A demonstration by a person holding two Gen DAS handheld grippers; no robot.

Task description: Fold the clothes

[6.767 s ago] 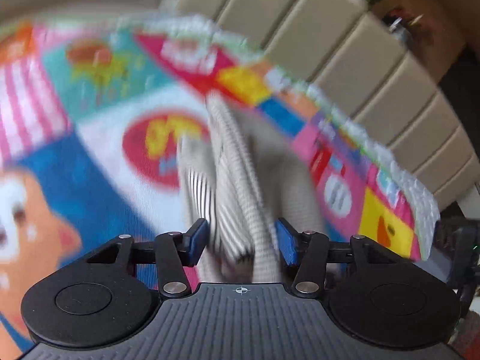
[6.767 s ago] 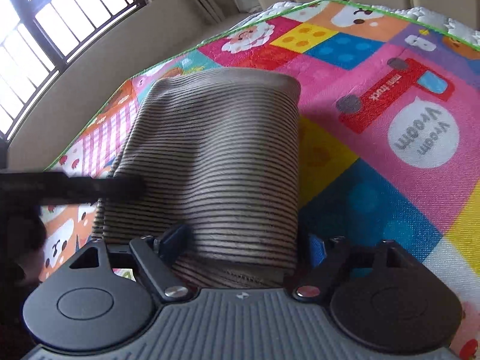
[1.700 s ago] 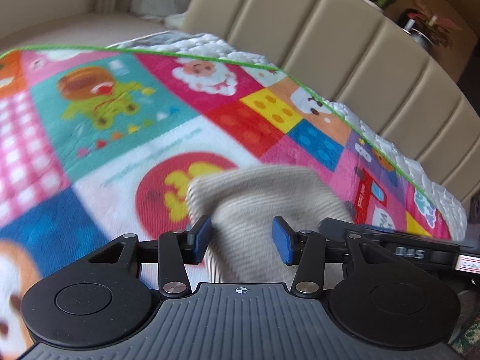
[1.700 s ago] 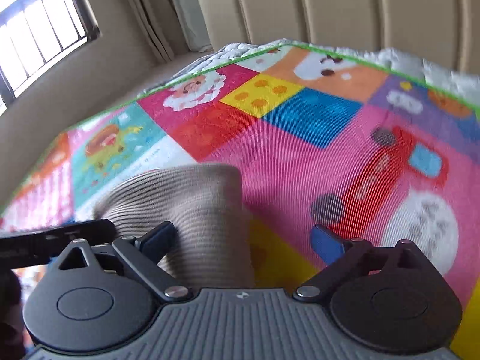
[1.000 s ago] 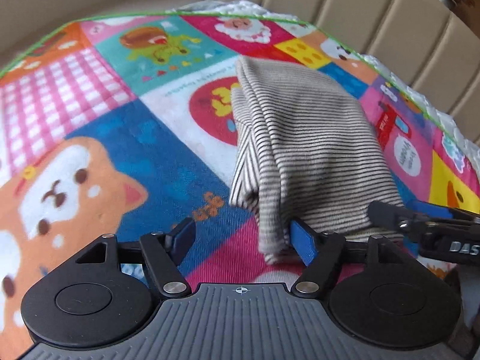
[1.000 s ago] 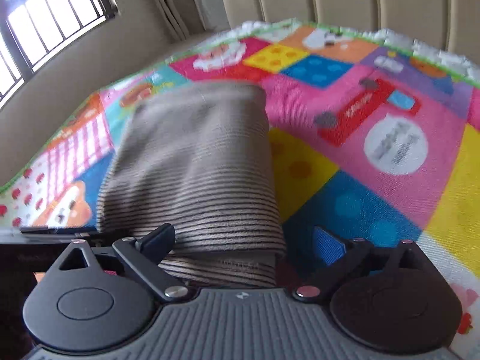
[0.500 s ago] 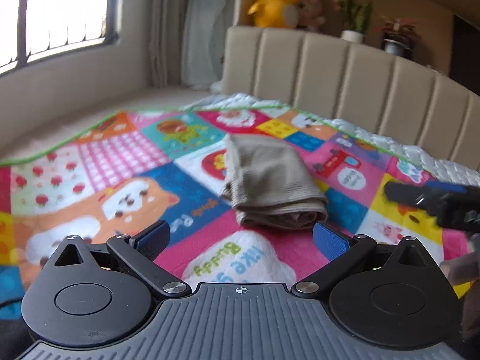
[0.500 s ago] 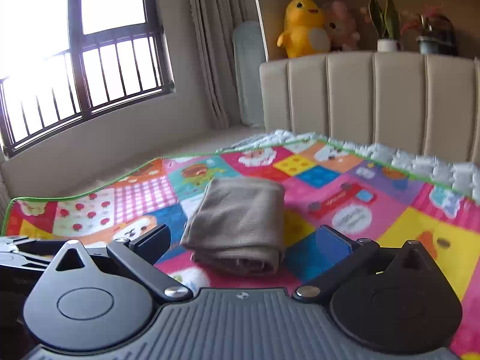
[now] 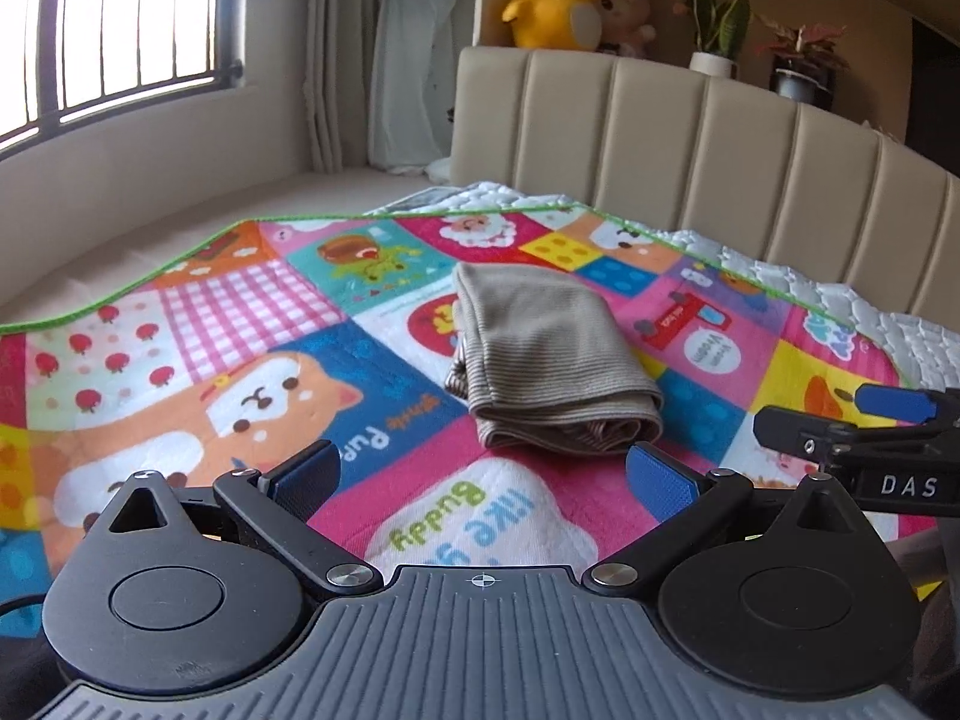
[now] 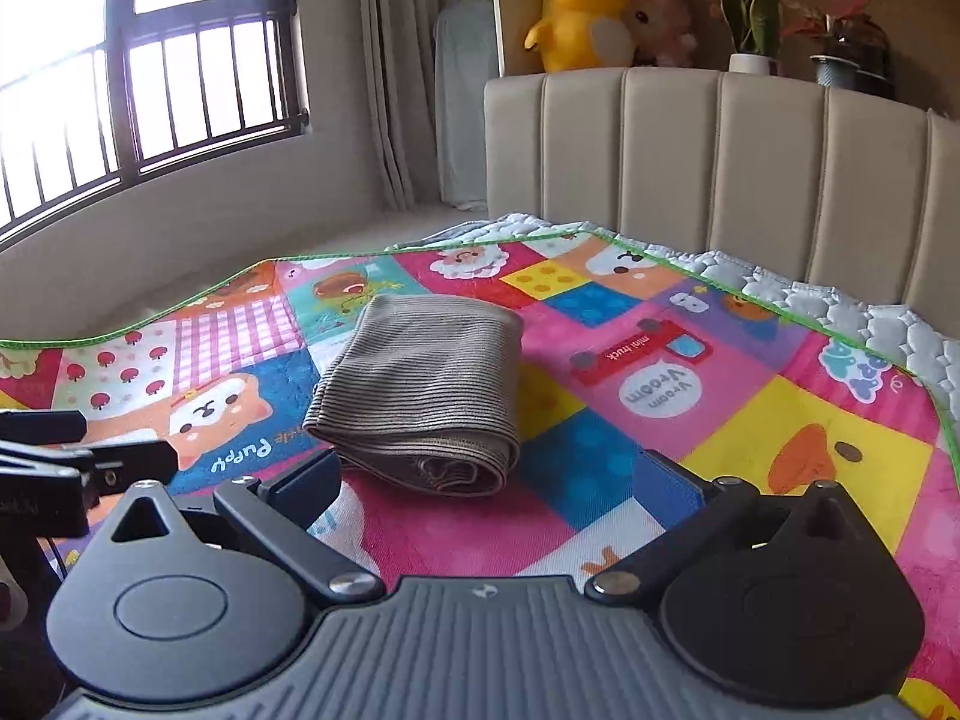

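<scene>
The jaws of both grippers stand released, spread wide, with nothing between them. The left gripper (image 9: 483, 468) has just been opening its jaws, and its blue pads (image 9: 657, 471) now frame only bare mat. The right gripper (image 10: 492, 480) is equally empty; in the left wrist view it shows at the right edge as a black bar with a blue tip.

The striped beige-and-brown knitted garment (image 9: 549, 360) lies folded into a compact, thick rectangle near the middle of the colourful patchwork cartoon play mat (image 9: 198, 330), which covers the white quilted mattress (image 9: 888, 312). Its layered open end faces the near side and its smooth folded end points far, toward the padded beige headboard (image 9: 690, 138).

A second ago both grippers sat low and close over the near end of the bundle, the left one with the cloth between its fingers. Now both are drawn back and raised, well apart from the garment, so the whole bed, the barred window (image 10: 150, 78) at far left and the yellow plush duck (image 10: 576, 15) on the shelf have come into sight.

That reads as a let-go after the last fold: the bundle holds its shape unaided, and this piece looks finished. No other clothing is in sight.
</scene>
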